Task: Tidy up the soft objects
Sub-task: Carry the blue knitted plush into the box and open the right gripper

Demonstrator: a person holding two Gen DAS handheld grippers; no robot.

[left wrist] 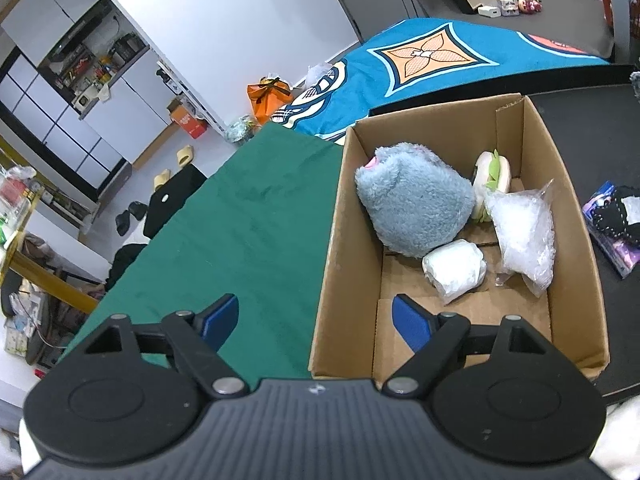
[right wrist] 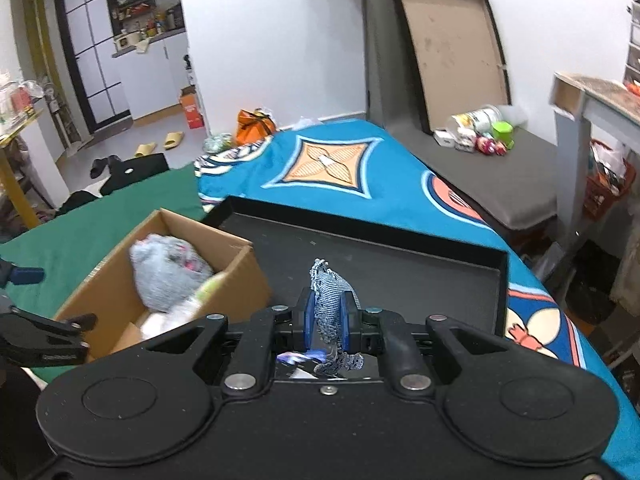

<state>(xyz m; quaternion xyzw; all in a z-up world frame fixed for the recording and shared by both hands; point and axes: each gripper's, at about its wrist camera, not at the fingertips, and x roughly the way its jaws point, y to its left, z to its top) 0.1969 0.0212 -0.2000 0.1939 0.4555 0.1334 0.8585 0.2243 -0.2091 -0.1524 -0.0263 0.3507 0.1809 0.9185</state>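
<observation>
Right hand-held gripper [right wrist: 326, 314]: clamped on a blue-grey knitted cloth [right wrist: 330, 292], above the black tray [right wrist: 400, 264]. Left hand-held gripper [left wrist: 316, 320]: jaws wide, nothing between them, straddling the near-left wall of the cardboard box [left wrist: 332, 248]. Box contents: grey plush toy [left wrist: 412, 204], white bundle [left wrist: 454, 268], clear bag [left wrist: 520, 228], burger-shaped toy [left wrist: 494, 176].

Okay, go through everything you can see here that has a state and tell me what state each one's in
Brown cardboard box: open-topped, partly filled.
Grey fluffy plush toy: lying inside the box.
Clear plastic bag: in the box.
Left gripper: open, empty.
Right gripper: shut on blue knitted cloth.
Black tray: on the blue patterned blanket.
</observation>
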